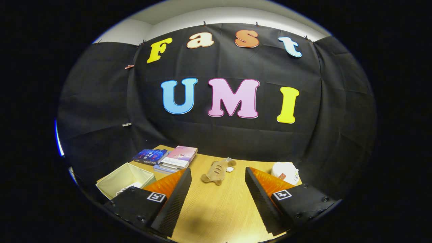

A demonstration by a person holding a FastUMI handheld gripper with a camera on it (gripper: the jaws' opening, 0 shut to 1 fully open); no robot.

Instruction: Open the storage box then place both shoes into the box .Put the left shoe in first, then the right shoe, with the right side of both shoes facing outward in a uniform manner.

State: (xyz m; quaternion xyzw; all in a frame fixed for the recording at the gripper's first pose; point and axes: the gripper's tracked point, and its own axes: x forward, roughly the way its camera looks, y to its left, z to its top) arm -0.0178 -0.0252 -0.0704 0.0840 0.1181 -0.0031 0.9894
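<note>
My gripper [218,175] is open, held above a wooden table [222,206], with nothing between its fingers. A cream fabric box [123,180] with no lid stands on the table to the left of my left finger [175,199]; something white lies inside it, partly hidden by that finger. No shoe can be made out for sure.
Beyond the fingers a tan plush toy [216,171] lies on the table. A stack of books [177,159] and a blue book [150,156] sit at the back left. A white plush toy [286,172] rests beyond my right finger. Black cloth walls close the booth.
</note>
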